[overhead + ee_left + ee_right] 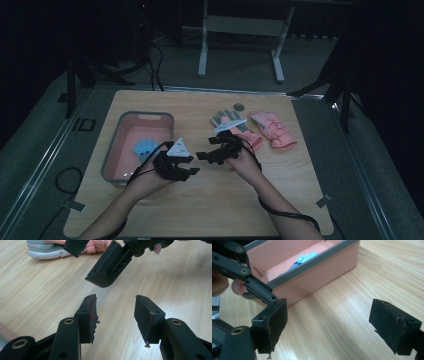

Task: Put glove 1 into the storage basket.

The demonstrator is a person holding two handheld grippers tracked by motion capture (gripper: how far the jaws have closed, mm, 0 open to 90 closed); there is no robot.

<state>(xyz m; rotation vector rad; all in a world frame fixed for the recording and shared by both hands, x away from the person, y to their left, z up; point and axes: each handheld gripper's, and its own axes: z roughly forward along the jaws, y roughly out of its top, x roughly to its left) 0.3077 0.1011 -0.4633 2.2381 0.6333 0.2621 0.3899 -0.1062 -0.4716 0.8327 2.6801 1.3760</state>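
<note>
A pink bin with a grey rim (114, 145) stands on the left of the wooden table, and a blue glove (145, 147) lies inside it. A grey and pink glove (231, 122) and a pink glove (272, 129) lie side by side at the back right. My left gripper (194, 165) sits just right of the bin, pointing right, jaws open with nothing between them (116, 315). My right gripper (205, 157) faces it from the right, close by, its jaws wide open over bare wood (328, 327). The right gripper view has the bin (312, 277) and the blue glove (305, 258) ahead.
A small dark disc (239, 106) lies near the table's far edge. In the left gripper view the grey and pink glove (45, 250) lies beyond the other gripper's jaw. Cables trail from both hands toward the near edge. A metal frame (240, 30) stands on the floor behind.
</note>
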